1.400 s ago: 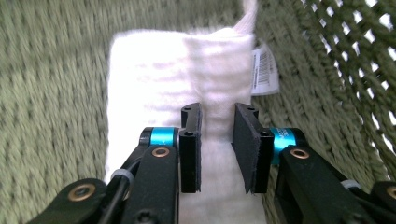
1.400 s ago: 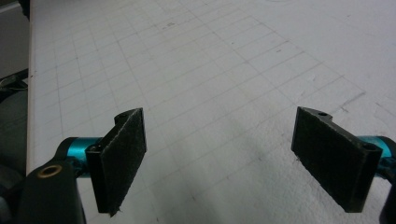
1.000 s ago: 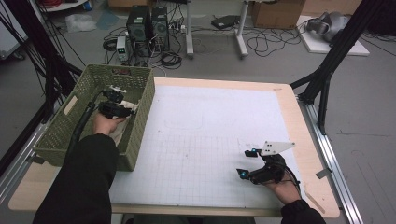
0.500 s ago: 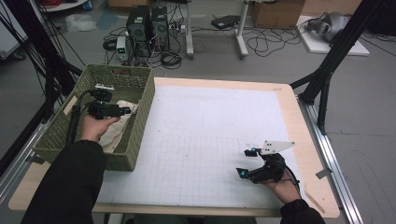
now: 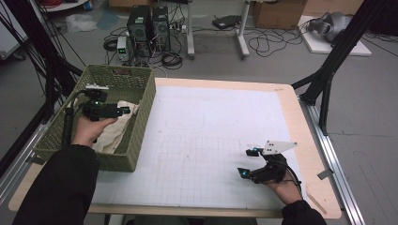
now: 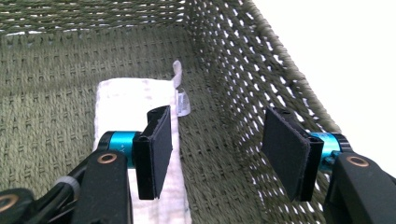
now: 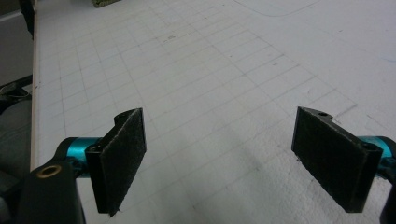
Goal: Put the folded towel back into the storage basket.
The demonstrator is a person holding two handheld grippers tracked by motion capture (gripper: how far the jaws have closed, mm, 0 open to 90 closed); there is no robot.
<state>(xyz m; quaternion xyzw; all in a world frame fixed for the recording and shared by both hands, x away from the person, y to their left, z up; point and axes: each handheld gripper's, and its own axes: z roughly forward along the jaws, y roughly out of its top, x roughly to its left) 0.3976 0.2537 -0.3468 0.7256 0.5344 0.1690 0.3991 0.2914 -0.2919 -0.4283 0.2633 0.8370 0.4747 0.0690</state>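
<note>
Looking down from the high view, the left gripper (image 5: pixel 123 110) hangs over the green basket (image 5: pixel 141 126) at the desk's (image 5: pixel 300 122) far left, and the white cloth (image 5: pixel 115 133) lies in the basket under and just near of it, running near to far along the basket's right wall. The right gripper (image 5: pixel 248 163) rests well apart on the white grid mat (image 5: pixel 211 131) at the near right, so the left hand (image 5: pixel 89 131) is plainly the nearer one.

From the left gripper view, its jaws have just been opening and stand spread with nothing between them. The cloth (image 6: pixel 135 107) lies below and to the left, its long axis pointing away, its small tag (image 6: pixel 183 102) at the far end. The woven wall (image 6: pixel 243 93) rises close on the right, crowding any regrasp.

From the right gripper view, its jaws stand spread over the bare mat (image 7: pixel 224 84), holding nothing.
</note>
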